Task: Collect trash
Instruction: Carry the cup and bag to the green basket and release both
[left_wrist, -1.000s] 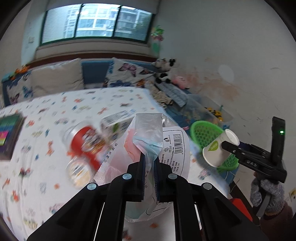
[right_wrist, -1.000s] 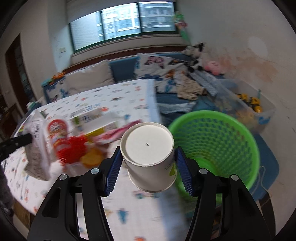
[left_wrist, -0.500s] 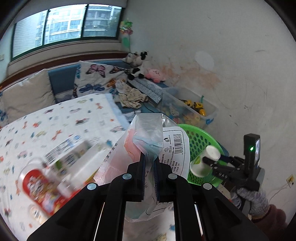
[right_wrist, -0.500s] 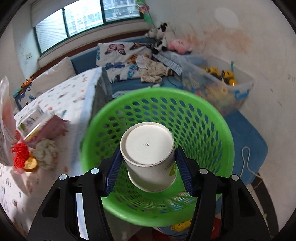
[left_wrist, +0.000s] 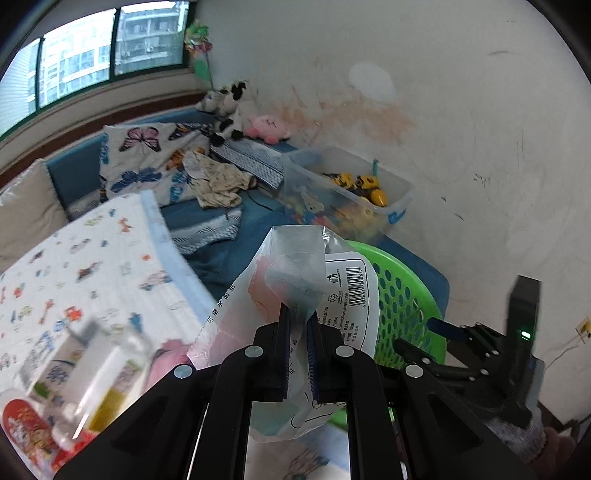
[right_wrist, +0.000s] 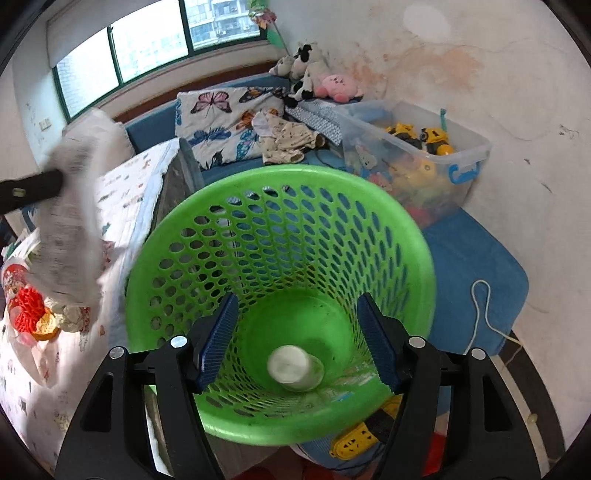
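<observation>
At the far left, a surface under a white cloth printed with small coloured figures carries blurred trash: a red-labelled container and small cartons. At centre, the left hand-held gripper is clamped tight on a clear plastic bag with a barcode label, lifted above the surface's edge. To the right stands a green perforated basket, on the floor beside the surface. The right hand-held gripper hangs over its mouth, jaws opening with nothing between them. A white paper cup lies on its side at the basket's bottom. Further right sits a clear bin of toys.
</observation>
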